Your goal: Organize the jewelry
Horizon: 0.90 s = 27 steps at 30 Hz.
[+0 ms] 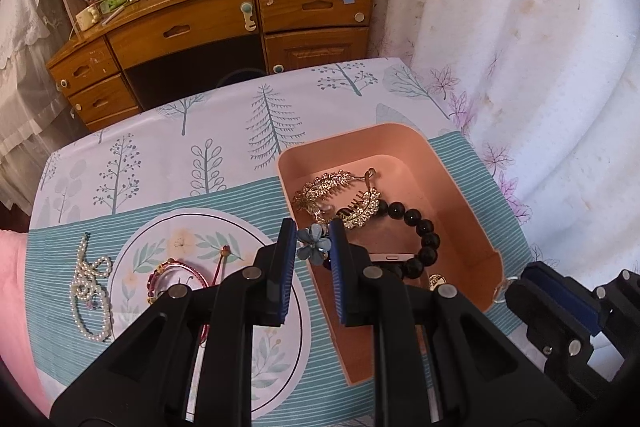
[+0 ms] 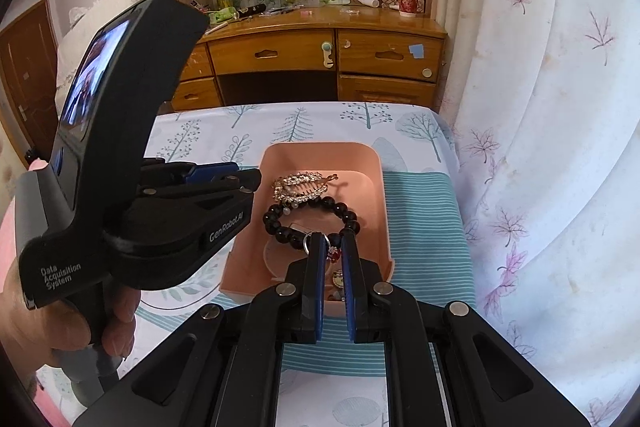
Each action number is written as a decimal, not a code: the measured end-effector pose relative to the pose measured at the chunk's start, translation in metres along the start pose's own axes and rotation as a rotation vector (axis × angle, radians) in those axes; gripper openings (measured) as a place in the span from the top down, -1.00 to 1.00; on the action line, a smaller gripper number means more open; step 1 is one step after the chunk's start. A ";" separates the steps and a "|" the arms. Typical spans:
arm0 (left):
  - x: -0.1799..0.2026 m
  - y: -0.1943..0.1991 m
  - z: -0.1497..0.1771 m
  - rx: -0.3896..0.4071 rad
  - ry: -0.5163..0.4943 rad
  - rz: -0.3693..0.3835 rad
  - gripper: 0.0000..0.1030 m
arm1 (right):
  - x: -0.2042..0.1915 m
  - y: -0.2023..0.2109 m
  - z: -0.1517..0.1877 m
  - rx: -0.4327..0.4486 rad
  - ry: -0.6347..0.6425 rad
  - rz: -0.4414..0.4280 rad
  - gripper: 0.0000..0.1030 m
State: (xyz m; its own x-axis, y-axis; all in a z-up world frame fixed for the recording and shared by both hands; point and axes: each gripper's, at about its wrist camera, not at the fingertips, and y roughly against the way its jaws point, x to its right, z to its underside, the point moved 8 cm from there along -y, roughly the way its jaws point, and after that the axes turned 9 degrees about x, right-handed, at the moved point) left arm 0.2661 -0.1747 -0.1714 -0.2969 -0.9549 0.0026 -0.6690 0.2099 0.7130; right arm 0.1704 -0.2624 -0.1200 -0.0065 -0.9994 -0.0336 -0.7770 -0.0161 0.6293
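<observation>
My left gripper (image 1: 312,227) is shut on a blue flower ornament (image 1: 314,245), held above the near left rim of a pink box (image 1: 360,153). In the box lie a gold leaf hair comb (image 1: 340,193) and a black bead bracelet (image 1: 424,231). My right gripper (image 2: 333,239) is shut on a charm piece (image 2: 333,254) with a red stone and a silver ring, over the near end of the pink box (image 2: 320,159). The bracelet (image 2: 312,219) and comb (image 2: 304,185) lie just beyond it. A pearl necklace (image 1: 90,287) and a red bangle (image 1: 180,275) lie on the cloth to the left.
The table wears a tree-print cloth (image 1: 200,155). A wooden desk with drawers (image 1: 224,27) stands beyond its far edge. A white curtain (image 1: 520,47) hangs close on the right. A person's hand (image 2: 60,327) grips the left gripper's handle (image 2: 132,187), left of the box.
</observation>
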 end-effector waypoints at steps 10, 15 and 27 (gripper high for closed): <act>0.004 -0.008 0.004 -0.009 -0.019 0.009 0.73 | 0.003 -0.015 0.011 -0.011 0.032 0.032 0.84; 0.005 -0.008 0.005 -0.008 -0.028 0.014 0.73 | 0.001 -0.016 0.014 -0.003 0.059 0.051 0.84; 0.007 -0.007 0.005 -0.005 -0.035 0.018 0.72 | 0.002 -0.016 0.018 0.021 0.071 0.086 0.14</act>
State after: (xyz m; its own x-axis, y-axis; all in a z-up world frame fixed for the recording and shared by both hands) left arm 0.2654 -0.1814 -0.1801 -0.3329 -0.9429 -0.0087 -0.6601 0.2265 0.7162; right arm 0.1715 -0.2634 -0.1436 -0.0297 -0.9967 0.0759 -0.7886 0.0700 0.6109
